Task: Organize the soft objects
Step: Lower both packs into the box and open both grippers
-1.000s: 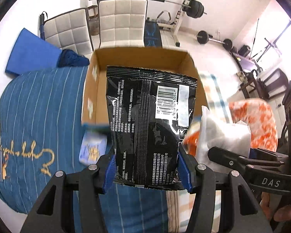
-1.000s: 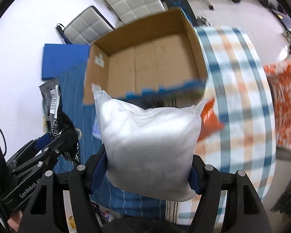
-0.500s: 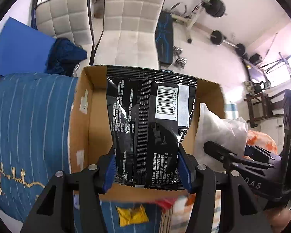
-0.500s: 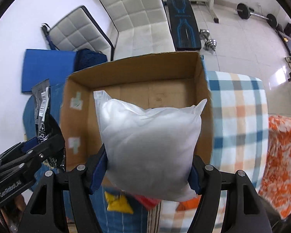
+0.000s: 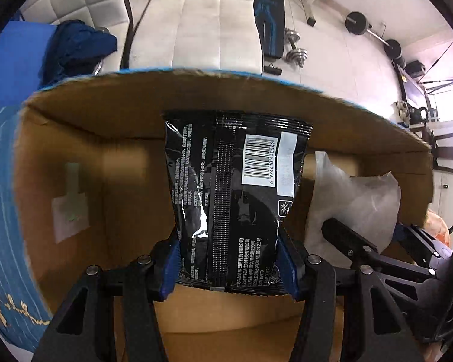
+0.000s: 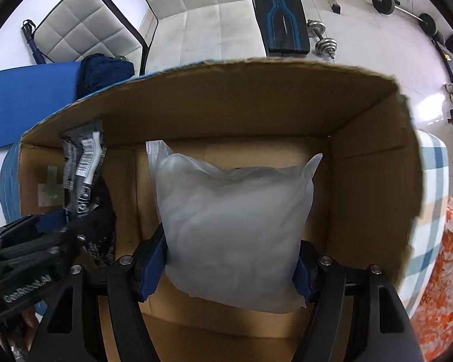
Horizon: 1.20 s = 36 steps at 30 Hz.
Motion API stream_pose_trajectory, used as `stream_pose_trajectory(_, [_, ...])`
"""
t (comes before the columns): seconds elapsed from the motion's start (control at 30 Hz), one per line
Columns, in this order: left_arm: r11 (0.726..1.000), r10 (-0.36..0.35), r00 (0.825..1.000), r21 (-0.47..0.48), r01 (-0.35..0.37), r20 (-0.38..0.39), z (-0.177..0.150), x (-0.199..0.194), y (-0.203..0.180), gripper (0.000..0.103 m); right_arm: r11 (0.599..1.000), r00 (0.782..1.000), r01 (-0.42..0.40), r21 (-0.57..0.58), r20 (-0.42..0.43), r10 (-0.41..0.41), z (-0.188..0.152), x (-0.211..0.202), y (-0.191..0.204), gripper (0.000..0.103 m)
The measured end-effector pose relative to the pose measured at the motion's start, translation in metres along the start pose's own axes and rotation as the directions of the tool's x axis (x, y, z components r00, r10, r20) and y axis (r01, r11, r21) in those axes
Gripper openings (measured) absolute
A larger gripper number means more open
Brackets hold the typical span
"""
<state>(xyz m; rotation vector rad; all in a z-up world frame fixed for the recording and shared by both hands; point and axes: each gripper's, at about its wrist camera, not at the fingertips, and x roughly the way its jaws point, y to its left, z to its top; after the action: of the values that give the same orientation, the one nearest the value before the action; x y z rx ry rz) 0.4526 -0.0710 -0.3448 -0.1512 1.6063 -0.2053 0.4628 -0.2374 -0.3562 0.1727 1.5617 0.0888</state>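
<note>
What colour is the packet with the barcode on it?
Glossy black packet with white print and a white barcode label, clearest in the left wrist view.

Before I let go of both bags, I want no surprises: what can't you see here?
- Cardboard box floor under the white pillow bag: right wrist view, hidden by the bag.
- Floor under the black packet: left wrist view, hidden by the packet.
- Packet's small print: too small.
- Box's left wall: blurred.

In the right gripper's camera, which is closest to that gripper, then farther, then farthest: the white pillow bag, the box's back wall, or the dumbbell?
1. White pillow bag: squeezed in the right gripper.
2. Box's back wall: straight behind it.
3. Dumbbell: on the floor beyond, upper right.
</note>
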Motion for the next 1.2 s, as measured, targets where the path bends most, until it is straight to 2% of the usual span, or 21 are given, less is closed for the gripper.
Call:
stream_pose_trajectory(0.13, [1.0, -0.031, 0.998, -0.002, 0.031, -0.048, 0.008, 0.014, -0.001, 0.052, 1.0, 1.0, 0.006, 0.012, -0.017, -0.006, 0.008, 0.016, -0.005, 0.073])
stream_pose_trajectory(0.3, [0.999, -0.051, 0.995, 0.014, 0.052, -0.091, 0.012, 0.029, -0.005, 0.052, 0.999, 0.999, -0.036, 0.037, -0.027, 0.037, 0.015, 0.023, -0.01, 0.075])
stream_pose_trajectory(0.5, [0.998, -0.052, 0.995, 0.024, 0.054, -0.081, 0.015, 0.028, -0.006, 0.053, 0.997, 0.997, -0.055, 0.046, -0.045, 0.057, 0.021, 0.028, -0.013, 0.077])
stream_pose_trajectory(0.63, [1.0, -0.019, 0.994, 0.011, 0.021, -0.11, 0.013, 0.022, -0.004, 0.054, 0.998, 0.996, -0.054, 0.045, -0.071, 0.057, 0.022, 0.03, -0.01, 0.081])
stream_pose_trajectory(0.67, [1.0, -0.005, 0.993, 0.007, 0.005, -0.116, 0.024, 0.023, 0.0, 0.054, 0.998, 0.996, -0.047, 0.045, -0.075, 0.05, 0.022, 0.031, -0.009, 0.082])
stream_pose_trajectory(0.77, [1.0, 0.016, 0.993, 0.001, -0.016, -0.118, 0.026, 0.015, -0.001, 0.055, 0.998, 0.996, -0.044, 0.044, -0.074, 0.047, 0.02, 0.028, -0.007, 0.085])
stream_pose_trajectory(0.87, [1.0, 0.013, 0.994, -0.01, -0.014, -0.106, 0.024, 0.004, -0.001, 0.056, 0.998, 0.996, -0.056, 0.042, -0.072, 0.059, 0.021, 0.023, -0.006, 0.089])
stream_pose_trajectory(1.03, [0.999, 0.049, 0.997, 0.004, -0.049, -0.056, 0.016, -0.026, -0.005, 0.062, 0.998, 0.997, -0.057, 0.019, -0.059, 0.059, 0.016, 0.01, 0.002, 0.095])
stream_pose_trajectory(1.1, [0.998, 0.058, 0.998, 0.01, -0.058, -0.032, 0.011, -0.039, -0.004, 0.063, 0.999, 0.998, -0.047, 0.004, -0.051, 0.047, 0.011, 0.002, 0.003, 0.103])
stream_pose_trajectory(1.2, [0.996, 0.085, 0.996, 0.014, -0.085, 0.016, -0.007, -0.055, -0.005, 0.063, 1.0, 0.999, -0.025, -0.016, -0.034, 0.024, 0.0, -0.011, 0.003, 0.103])
